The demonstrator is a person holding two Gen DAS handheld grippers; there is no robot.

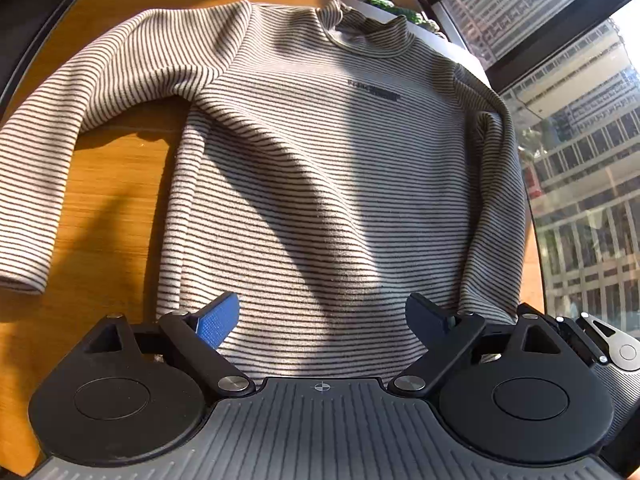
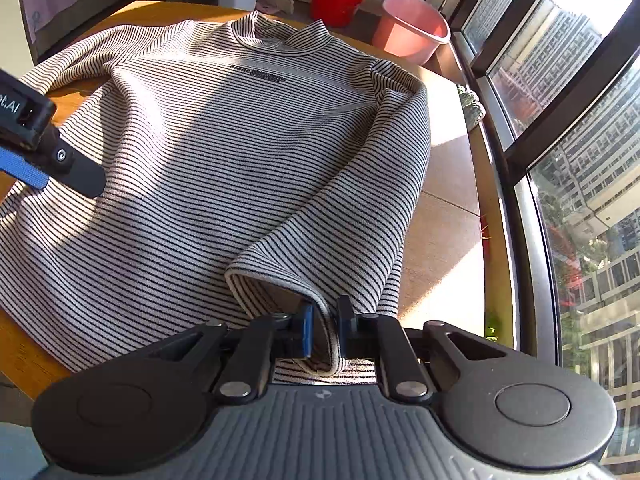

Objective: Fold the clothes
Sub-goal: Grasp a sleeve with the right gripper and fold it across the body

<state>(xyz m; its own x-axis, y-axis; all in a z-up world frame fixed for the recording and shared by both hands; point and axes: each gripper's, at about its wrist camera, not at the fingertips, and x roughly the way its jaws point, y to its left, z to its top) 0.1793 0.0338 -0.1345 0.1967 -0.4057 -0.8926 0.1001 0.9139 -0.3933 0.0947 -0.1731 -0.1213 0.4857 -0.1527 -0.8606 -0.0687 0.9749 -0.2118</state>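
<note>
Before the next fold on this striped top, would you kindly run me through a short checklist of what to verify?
1. Right gripper closed on the cuff of the top's right sleeve: ok, fabric sits pinched between its pads.
2. Left gripper free: ok, jaws wide open above the hem, nothing between them.
3. Striped top lying face up, collar away from the grippers: ok.
4. Body flat: not ok, soft ridges run across the chest.
5. Other sleeve spread out on the wooden table: ok.
6. Fabric all on the table: cannot tell, the window-side edge is hidden under the top.
</note>
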